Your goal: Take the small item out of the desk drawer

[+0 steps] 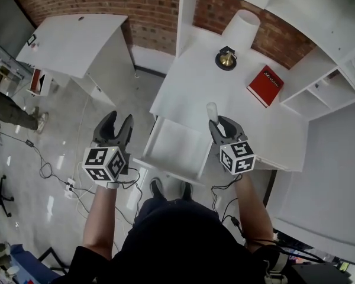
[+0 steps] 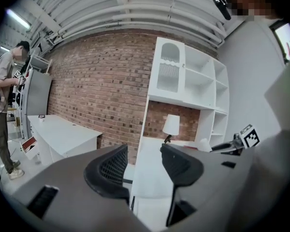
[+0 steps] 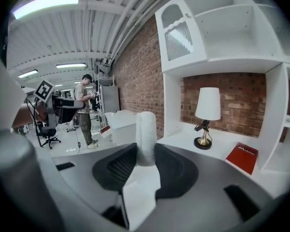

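**Right Gripper Holding Item Beside Open Drawer**

The fingers (image 3: 117, 170) of the right gripper (image 3: 145, 166) are closed on a white cylinder (image 3: 146, 135). It stands upright between them, with its top clear of the tips. The fingers (image 2: 112, 168) of the left gripper (image 2: 144, 161) stand apart with nothing between them. In the head view, the cylinder appears over the front edge of the desk (image 1: 195, 76), just right of the open drawer (image 1: 176, 149). The left gripper is left of the drawer, over the floor (image 1: 65, 129). A lamp (image 1: 236, 34) and a red book (image 1: 265, 85) sit further back on the desk.

Small white cylinder (image 3: 146, 134) upright, clamped in right tool (image 1: 225, 125); white desk drawer (image 1: 174, 147) pulled open, lower left.
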The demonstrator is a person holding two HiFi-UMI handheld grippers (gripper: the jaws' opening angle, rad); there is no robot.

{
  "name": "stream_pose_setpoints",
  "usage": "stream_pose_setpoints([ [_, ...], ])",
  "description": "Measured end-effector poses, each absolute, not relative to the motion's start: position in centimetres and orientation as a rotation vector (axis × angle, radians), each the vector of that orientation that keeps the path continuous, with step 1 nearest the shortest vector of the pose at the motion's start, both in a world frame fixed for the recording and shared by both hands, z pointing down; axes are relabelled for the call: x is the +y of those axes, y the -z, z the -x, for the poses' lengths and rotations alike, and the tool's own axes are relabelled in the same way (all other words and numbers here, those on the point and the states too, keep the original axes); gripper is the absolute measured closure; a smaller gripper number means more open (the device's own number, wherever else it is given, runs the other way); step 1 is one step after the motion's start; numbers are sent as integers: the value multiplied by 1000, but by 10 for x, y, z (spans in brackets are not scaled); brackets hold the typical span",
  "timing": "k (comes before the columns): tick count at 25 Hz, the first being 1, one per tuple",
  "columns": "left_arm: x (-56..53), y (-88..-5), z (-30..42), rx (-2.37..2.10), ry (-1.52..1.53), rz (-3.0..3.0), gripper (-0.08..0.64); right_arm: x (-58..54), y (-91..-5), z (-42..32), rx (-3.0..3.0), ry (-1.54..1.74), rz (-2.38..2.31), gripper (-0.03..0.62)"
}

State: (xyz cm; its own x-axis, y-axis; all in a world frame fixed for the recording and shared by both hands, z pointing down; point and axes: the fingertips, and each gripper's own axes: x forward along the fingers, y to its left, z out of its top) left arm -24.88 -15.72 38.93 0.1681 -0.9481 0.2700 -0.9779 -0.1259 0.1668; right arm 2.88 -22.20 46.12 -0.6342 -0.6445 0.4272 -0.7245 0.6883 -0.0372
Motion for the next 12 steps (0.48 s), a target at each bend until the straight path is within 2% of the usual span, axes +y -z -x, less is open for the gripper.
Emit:
stream_pose_setpoints([
  [7, -186, -348, 235, -1817, -52, -2263, 341, -232, -394, -62, -2600, -343, -1322, 472],
  [12, -201, -331, 226, -1772, -31, -2335, 341, -231, -349, -82, -2576, -175, -1502, 474],
])
